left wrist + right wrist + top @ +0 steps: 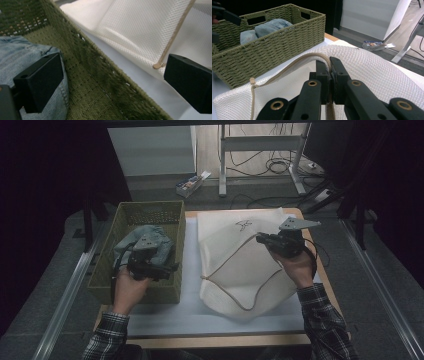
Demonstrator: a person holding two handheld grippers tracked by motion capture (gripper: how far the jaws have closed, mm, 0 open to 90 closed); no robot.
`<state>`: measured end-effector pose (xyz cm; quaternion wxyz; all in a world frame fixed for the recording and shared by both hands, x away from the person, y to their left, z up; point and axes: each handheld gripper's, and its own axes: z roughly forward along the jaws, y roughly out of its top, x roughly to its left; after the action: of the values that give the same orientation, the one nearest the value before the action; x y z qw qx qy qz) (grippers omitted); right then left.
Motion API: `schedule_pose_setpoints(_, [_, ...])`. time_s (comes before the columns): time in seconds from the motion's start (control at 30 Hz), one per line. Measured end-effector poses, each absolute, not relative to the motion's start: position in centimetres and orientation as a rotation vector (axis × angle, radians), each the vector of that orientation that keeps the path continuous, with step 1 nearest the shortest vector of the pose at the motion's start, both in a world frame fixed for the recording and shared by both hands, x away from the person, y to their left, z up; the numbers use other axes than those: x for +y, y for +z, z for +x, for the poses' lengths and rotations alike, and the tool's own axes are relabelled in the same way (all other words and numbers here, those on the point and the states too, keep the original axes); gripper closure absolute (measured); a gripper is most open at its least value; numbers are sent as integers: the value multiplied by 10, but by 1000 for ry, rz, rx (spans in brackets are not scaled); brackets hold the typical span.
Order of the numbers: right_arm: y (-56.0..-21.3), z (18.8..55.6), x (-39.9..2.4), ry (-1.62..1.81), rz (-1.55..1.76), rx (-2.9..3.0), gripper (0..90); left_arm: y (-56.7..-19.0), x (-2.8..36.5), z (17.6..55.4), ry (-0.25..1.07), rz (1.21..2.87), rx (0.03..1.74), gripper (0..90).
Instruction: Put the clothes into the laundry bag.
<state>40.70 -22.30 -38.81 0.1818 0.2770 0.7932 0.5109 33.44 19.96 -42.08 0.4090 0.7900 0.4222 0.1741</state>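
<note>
From my seat the basket reads as coarse woven fibre, olive green, rough and matt, with small gaps between the strands. The jeans inside it are faded blue denim, soft cloth with pale stitched seams. The laundry bag is cream mesh fabric, finely pitted and matt, and its zipper is a tan woven tape with a dull sheen. My left gripper has blocky black plastic pads, matt and slightly grainy. My right gripper shows smooth black plastic arms with brass-coloured metal bushings that glint. The table has a pale wooden edge, and the mat on it looks smooth, white and matt.
</note>
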Motion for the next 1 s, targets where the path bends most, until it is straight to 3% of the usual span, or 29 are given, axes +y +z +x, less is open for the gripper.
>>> schedule_pose_setpoints(1.0, [-389, 408, -223, 1451, 787, 2252, 846, -443, 241, 400, 399, 2039, 1373, 0])
